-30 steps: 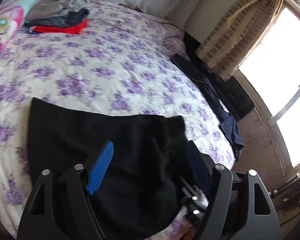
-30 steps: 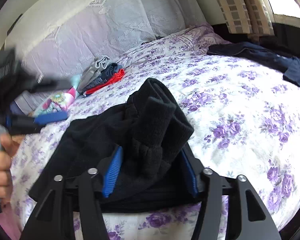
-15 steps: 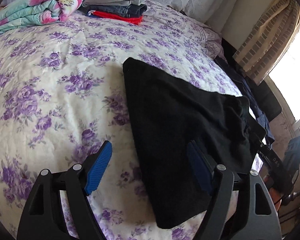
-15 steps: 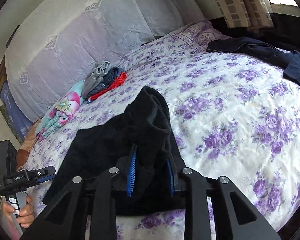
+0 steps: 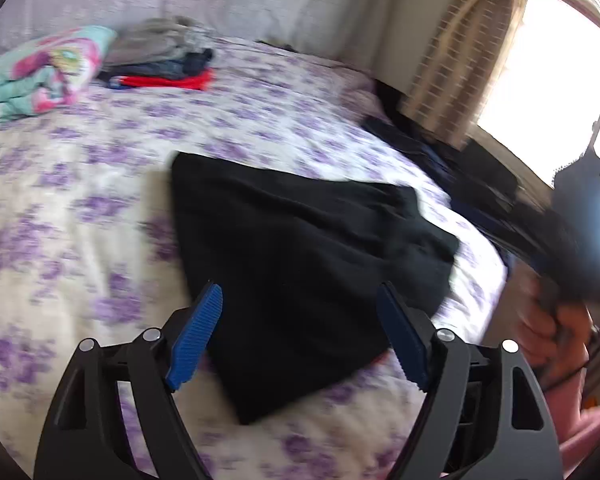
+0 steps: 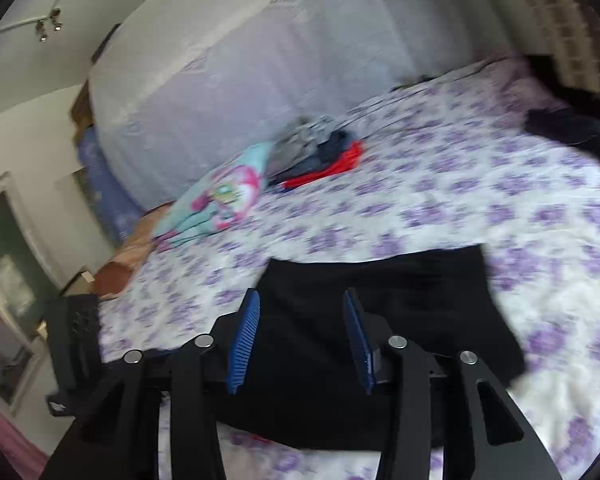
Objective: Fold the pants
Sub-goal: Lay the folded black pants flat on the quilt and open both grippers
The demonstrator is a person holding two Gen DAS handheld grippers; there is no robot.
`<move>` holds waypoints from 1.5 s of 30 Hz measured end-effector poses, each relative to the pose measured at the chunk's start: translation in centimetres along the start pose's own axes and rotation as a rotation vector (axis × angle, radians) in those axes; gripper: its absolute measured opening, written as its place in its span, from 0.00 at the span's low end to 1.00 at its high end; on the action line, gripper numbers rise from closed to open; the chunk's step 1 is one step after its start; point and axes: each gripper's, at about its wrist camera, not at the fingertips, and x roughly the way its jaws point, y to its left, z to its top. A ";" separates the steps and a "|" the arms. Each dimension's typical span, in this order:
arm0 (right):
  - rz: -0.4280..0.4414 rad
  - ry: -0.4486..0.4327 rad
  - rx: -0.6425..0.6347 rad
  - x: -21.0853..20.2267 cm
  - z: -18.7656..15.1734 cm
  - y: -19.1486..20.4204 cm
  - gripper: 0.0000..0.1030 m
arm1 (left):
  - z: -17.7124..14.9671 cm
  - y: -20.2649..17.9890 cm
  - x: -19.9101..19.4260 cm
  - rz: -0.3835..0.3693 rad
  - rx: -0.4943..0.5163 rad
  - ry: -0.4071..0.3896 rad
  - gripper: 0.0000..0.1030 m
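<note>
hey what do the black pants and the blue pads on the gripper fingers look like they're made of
The folded black pants look like a thick, matte knit, perhaps fleece: no sheen, soft rounded edges, though blur hides the weave. The blue finger pads look like ribbed rubber or moulded plastic, going by the fine ridges along their faces.

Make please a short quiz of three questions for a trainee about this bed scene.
1. True or false: the left hand-held gripper is shut on the black pants.
2. Which colour lies at the bottom of the folded clothes pile near the headboard? A) red B) yellow C) white
3. Fill in: the bedsheet has a ______ flower print.

Key
1. False: its jaws stand open, pants lying flat on the bed beneath.
2. A.
3. Purple.
</note>
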 end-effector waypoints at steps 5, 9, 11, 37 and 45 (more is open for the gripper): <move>0.227 0.327 0.127 11.0 2.5 -1.8 0.36 | -2.5 -0.9 2.9 -0.024 0.003 0.089 0.76; 0.005 0.349 0.231 13.8 4.3 -8.2 0.14 | -3.2 -1.1 2.6 -0.020 0.048 0.081 0.78; -0.060 0.266 0.300 12.2 5.3 -10.7 0.14 | -3.5 -0.9 2.4 -0.026 0.059 0.082 0.78; -0.103 0.241 0.043 -3.1 -6.0 -6.6 0.32 | -5.1 -2.5 1.9 0.063 0.231 0.166 0.87; -0.070 0.093 -0.016 -2.8 0.6 -4.5 0.45 | 2.5 -2.4 -0.5 0.090 0.229 -0.024 0.91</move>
